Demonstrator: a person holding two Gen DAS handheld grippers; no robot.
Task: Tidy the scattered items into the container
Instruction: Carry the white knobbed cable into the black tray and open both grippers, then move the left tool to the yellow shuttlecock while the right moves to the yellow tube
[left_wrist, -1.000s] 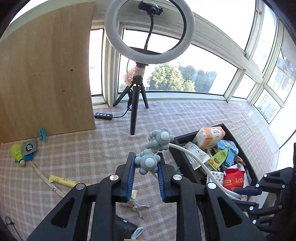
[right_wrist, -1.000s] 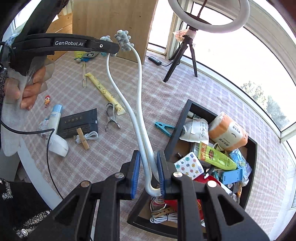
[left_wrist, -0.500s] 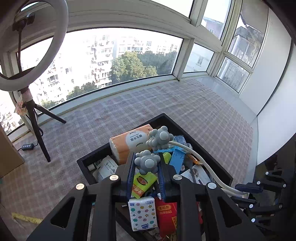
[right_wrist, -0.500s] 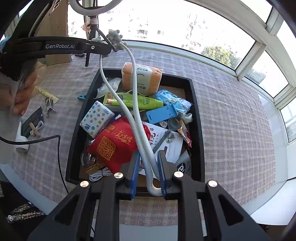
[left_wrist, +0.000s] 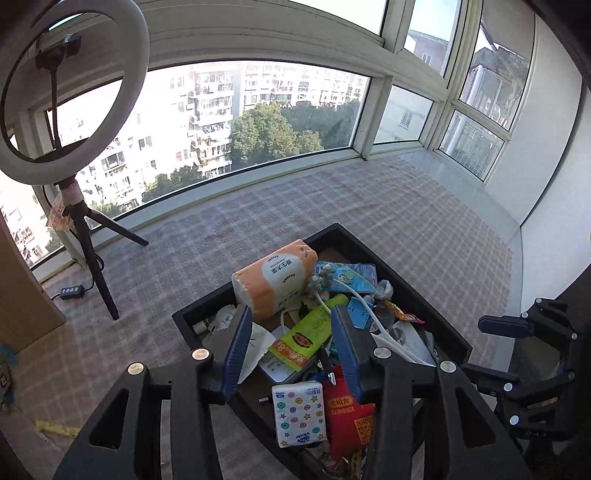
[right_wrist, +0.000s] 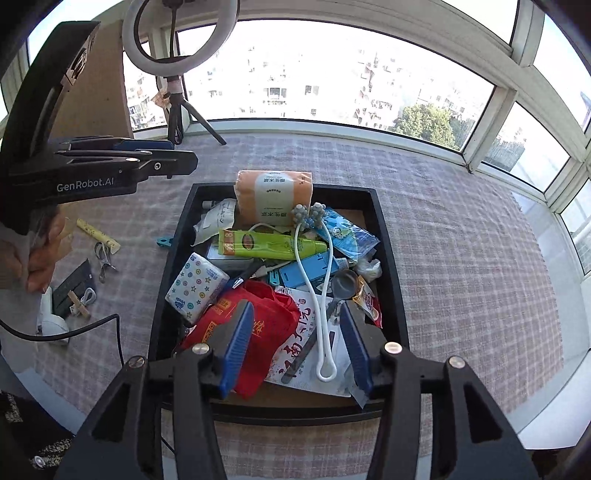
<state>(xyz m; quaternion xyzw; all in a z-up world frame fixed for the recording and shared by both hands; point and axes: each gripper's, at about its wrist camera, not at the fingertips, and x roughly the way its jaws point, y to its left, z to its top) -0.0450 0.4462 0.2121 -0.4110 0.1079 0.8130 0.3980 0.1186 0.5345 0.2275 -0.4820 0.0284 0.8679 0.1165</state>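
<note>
A white U-shaped massager (right_wrist: 302, 267) with grey knobby heads lies loose on the pile inside the black tray (right_wrist: 384, 236). Its heads rest by the orange tissue pack (right_wrist: 273, 192), and its loop end lies low between my right gripper's (right_wrist: 296, 314) fingers without touching the pads. Those jaws are opening and grip nothing. In the left wrist view the massager (left_wrist: 317, 282) lies beyond my left gripper (left_wrist: 291, 317), whose jaws are also opening with nothing pressed between them. Both grippers hover over the near end of the tray (left_wrist: 373, 254).
On the checked cloth left of the tray lie a yellow strip (right_wrist: 98, 234), a metal curler (right_wrist: 103, 258), a black packet (right_wrist: 74, 284), a blue clip (right_wrist: 164, 242) and a wooden peg (right_wrist: 79, 299). A ring light on a tripod (left_wrist: 70, 92) and a wooden board (right_wrist: 99, 81) stand behind.
Both grippers carried the massager from over the cloth to above the tray, then opened. The massager left both sets of jaws and now lies in the tray.
</note>
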